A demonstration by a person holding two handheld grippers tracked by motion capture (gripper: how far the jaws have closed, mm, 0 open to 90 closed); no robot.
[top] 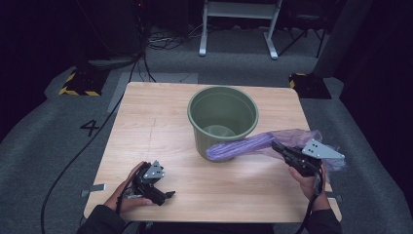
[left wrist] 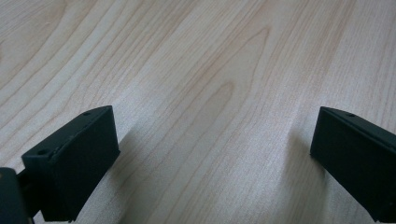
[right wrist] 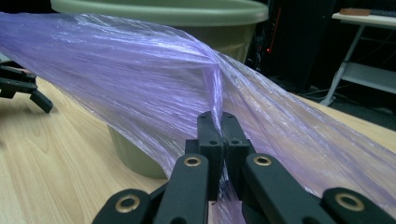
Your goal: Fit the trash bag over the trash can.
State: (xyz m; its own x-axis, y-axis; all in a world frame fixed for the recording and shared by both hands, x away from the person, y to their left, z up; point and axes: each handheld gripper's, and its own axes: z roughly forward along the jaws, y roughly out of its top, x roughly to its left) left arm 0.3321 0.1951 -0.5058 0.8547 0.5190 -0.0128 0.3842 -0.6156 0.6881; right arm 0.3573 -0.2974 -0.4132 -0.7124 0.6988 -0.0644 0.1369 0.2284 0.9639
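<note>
high view risks: thin bag, light bin, one pinch

high view first, working down from the biggest thing. our table (top: 160, 126) is bare wood, and the green bin (top: 223, 119) stands upright near its middle with nothing visible inside. if we drag the liner across its rim instead of lifting it over, we judge the empty bin could tip or skate away, since nothing weighs it down and neither gripper steadies it.

next, the purple bag (top: 253, 144): it is bunched into a long rope that runs from the right side of the table across the front of the bin, with loose film trailing behind our right hand. in that bunched state it cannot line anything; pushing it in as it is would likely leave a wad in the bottom. the film also looks thin, so a hard tug against the rim might stretch or tear it.

our right gripper (right wrist: 217, 122) has its jaws pressed together on a small gather of the bag, a narrow bite that could slip out under tension.

our left gripper (top: 155, 187) rests low at the near left of the table, jaws wide apart over bare wood and holding nothing. until it takes a second hold, we think the mouth will not open.
</note>
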